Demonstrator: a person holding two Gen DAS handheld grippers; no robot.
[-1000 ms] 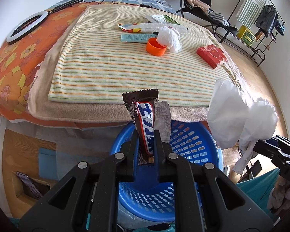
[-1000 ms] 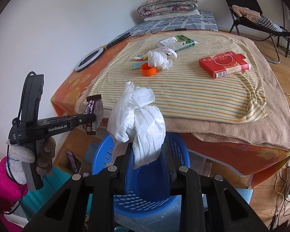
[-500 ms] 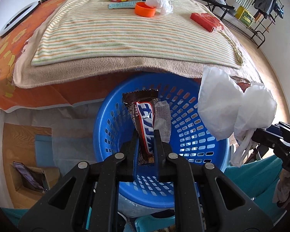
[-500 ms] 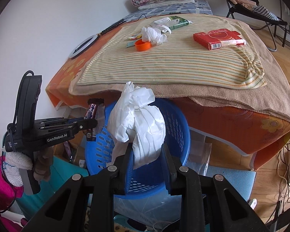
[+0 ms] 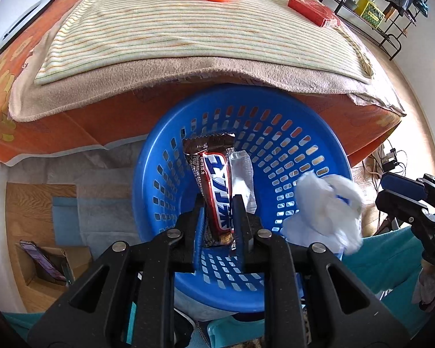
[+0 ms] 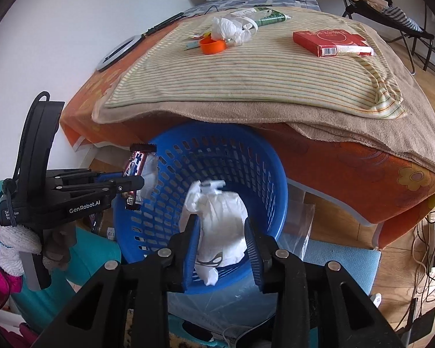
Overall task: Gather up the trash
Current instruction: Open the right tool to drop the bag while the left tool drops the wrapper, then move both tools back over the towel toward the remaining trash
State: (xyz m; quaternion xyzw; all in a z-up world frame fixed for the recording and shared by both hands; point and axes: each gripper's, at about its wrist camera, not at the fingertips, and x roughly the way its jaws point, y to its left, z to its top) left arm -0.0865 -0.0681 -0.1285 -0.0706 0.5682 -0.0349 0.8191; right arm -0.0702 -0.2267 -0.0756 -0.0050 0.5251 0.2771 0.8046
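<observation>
A blue perforated basket (image 5: 275, 145) stands on the floor against the bed's edge. My left gripper (image 5: 219, 203) hangs over its inside with the jaws opening. A brown, red and blue candy wrapper (image 5: 217, 185) stands between the fingers, with a gap showing at the left pad. In the right wrist view the same gripper (image 6: 130, 184) reaches in from the left over the basket (image 6: 246, 156). My right gripper (image 6: 220, 220) is opening too. The crumpled white plastic bag (image 6: 217, 226) is blurred and slipping down between its fingers; in the left wrist view this bag (image 5: 324, 206) is clear of that gripper (image 5: 384, 190).
On the striped blanket (image 6: 246, 69) lie an orange cap (image 6: 213, 45), another white crumpled bag (image 6: 229, 29), a red box (image 6: 330, 42) and a green packet (image 6: 264, 17). A ring light (image 6: 116, 52) lies at the bed's left. A cardboard box (image 5: 49, 264) sits on the floor.
Both grippers have sunk toward the basket and their jaws have parted. The white bag has dropped lower between the right fingers. The wrapper stays between the left fingers.
</observation>
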